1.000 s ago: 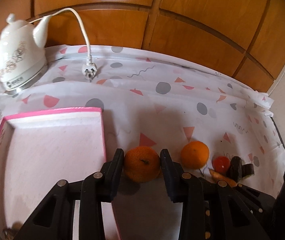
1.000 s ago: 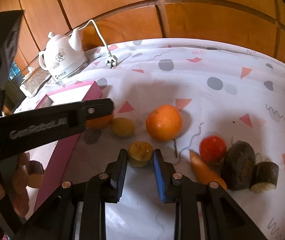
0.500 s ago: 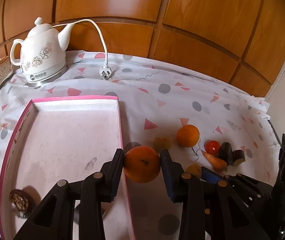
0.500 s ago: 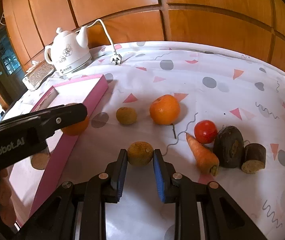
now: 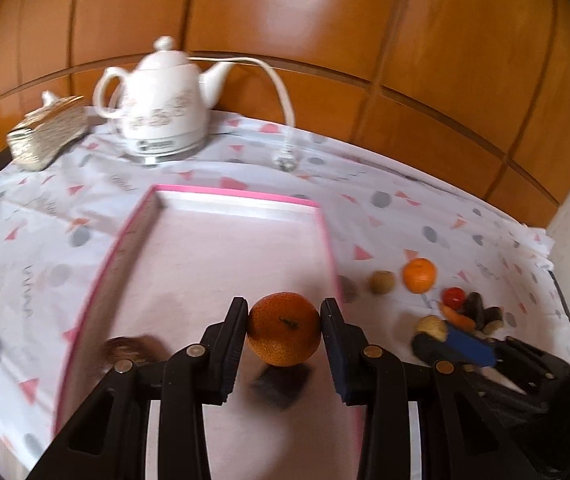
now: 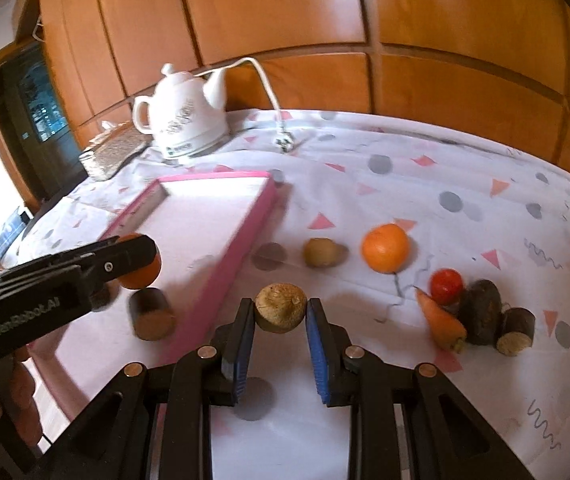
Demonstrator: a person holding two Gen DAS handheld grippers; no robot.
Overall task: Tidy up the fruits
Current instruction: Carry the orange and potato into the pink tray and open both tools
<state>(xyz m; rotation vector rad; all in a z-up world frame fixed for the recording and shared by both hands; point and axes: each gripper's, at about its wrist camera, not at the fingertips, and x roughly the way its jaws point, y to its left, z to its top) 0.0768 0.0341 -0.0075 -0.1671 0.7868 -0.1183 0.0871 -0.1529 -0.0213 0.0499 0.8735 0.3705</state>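
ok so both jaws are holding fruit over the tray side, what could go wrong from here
The orange is round and pinched only at its sides by the left gripper; it may slip and roll. Dropped here, it could hit the brown cylinder in the pink tray. The right gripper's small brown fruit is held shallowly.

Black plastic left gripper (image 5: 284, 330): 2 angular fingers w/ brass-coloured rivets, blue pads. Black plastic right gripper (image 6: 280, 314): same build, blue ribbed pads. White "GenRobot.AI" lettering on left gripper's side.
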